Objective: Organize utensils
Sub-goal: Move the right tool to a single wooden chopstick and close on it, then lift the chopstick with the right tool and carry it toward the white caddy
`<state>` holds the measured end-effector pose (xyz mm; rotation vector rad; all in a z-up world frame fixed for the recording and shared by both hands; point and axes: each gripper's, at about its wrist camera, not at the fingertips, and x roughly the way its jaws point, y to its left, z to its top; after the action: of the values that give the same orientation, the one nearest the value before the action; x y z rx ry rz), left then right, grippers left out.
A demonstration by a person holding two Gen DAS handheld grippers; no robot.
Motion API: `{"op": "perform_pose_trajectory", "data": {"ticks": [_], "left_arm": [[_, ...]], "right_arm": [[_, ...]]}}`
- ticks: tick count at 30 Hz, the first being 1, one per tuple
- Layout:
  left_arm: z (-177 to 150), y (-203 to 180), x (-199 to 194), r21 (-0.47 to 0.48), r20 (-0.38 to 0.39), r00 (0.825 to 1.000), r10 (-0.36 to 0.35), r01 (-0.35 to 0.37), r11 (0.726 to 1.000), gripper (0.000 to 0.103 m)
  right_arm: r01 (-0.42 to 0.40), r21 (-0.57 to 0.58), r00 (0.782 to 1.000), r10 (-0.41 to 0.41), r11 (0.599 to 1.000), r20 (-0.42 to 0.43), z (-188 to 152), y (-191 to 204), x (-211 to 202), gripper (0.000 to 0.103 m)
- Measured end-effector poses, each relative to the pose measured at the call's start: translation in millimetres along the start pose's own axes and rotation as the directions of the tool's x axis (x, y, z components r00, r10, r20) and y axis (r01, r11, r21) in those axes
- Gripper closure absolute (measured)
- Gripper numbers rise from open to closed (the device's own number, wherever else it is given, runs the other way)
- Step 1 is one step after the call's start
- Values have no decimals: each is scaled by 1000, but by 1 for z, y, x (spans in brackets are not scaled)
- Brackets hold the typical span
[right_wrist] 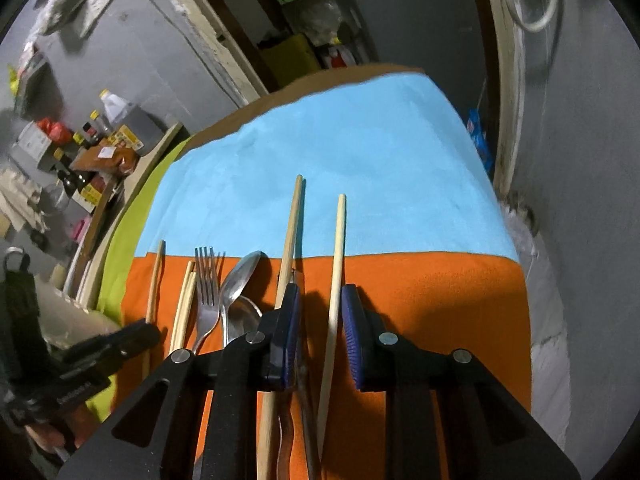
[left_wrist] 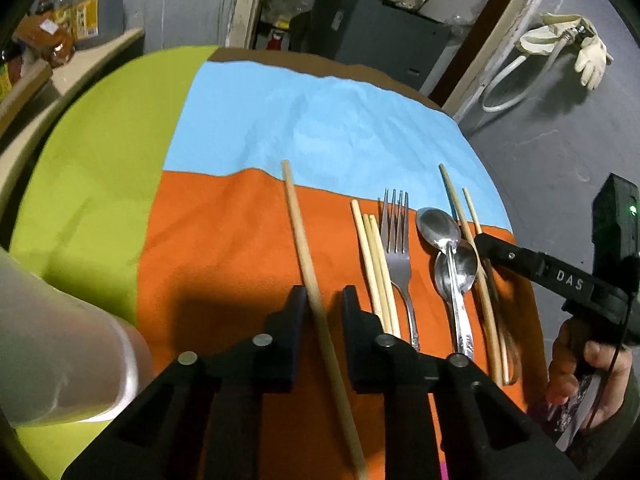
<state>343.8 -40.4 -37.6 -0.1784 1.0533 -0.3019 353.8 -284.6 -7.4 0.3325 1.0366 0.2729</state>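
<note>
Standing beside the tabletop (left_wrist: 100,140), I note the utensils lie in a rough row on the orange cloth (left_wrist: 220,260).

The left gripper (left_wrist: 320,304) straddles a lone chopstick (left_wrist: 300,232). The stick rests against one finger, with a visible gap to the other, so the jaws are not yet clamped. The right gripper (right_wrist: 318,312) likewise stands around a thin chopstick (right_wrist: 338,248), which is near one blue pad and clear of the other. Nothing is gripped on that side either.

Hazards observed:

- Each stick sits off-centre between its pads. Closing may roll or skew it, so it could pivot or slip out on lifting.
- A thicker chopstick (right_wrist: 290,232) lies just beside the right gripper's other finger, seemingly beneath it. That finger may drag or trap it.
- Something darker and slender also runs between the right jaws. I cannot tell whether it is a utensil or a shadow, so a double pick-up is possible.
- The fork (left_wrist: 396,240) and the spoons (left_wrist: 438,226) lie close by and may be knocked out of line.
- Fingers pressing into the cloth could bunch it and shift the whole row.
</note>
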Motion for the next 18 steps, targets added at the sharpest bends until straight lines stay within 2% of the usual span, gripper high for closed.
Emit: {"op": "perform_pose_trajectory", "data": {"ticks": [2,4,6,9,12,15,18], "left_arm": [[1,1,1,-12,-7,1000,5,-5,1000,97],[2,1,1,-32,-9,1000,-5,4,999,97],[1,0,0,-49,-9,1000,-14,14,999,98],[-3,-3,-8,-52,12,1000,-22,23,998,99],[-10,-10,-23,-16,75,997,-21,23,1000,99],[-18,-19,-39,29,156,987,-30,26,999,99],[-23,-24,-44,50,184,983,-24,16,999,99]], "right_arm": [[-20,40,999,21,999,-34,6,-4,3,84],[-29,75,998,33,997,-47,9,-9,4,90],[0,68,999,3,998,-46,10,-8,5,98],[9,73,1000,-7,997,-24,7,-8,1,99],[-8,78,1000,7,997,13,2,-8,-6,99],[-8,53,997,3,999,75,-6,-5,-17,99],[11,14,996,-12,1000,89,-12,0,-20,99]]}}
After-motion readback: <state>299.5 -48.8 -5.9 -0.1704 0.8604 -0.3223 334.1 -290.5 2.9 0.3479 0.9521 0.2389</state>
